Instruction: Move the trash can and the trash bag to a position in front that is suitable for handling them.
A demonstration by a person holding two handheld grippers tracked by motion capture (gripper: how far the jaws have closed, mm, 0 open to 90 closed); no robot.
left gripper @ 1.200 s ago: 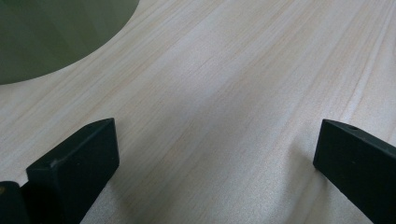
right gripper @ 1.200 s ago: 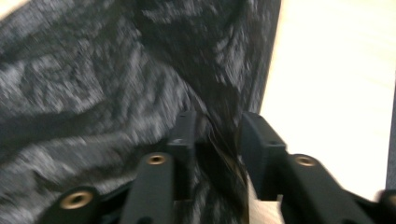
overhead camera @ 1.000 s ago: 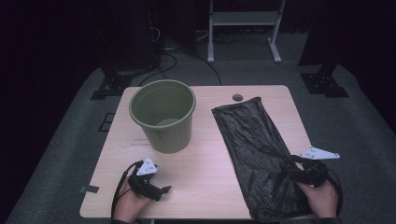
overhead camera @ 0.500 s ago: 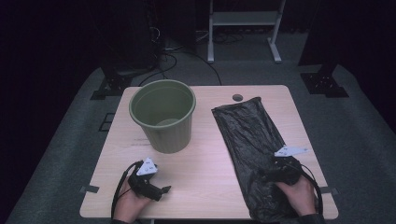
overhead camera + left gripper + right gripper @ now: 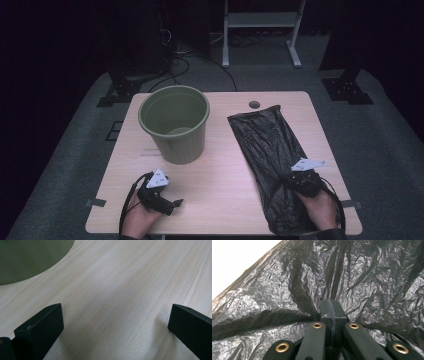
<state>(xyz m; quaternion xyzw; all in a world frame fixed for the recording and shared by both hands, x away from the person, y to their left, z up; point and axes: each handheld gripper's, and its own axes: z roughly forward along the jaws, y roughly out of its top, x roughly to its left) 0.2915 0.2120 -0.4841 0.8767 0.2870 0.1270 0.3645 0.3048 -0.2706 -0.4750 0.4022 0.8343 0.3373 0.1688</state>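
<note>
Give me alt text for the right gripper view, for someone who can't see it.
The right gripper has its two black jaws shut together on a pinched fold of the crinkled black plastic bag, with creases running out from the pinch. A corner of the pale table shows at the upper left.

Crinkled glossy black plastic bag (image 5: 362, 272) on matt pale wood table (image 5: 125, 285).
</note>
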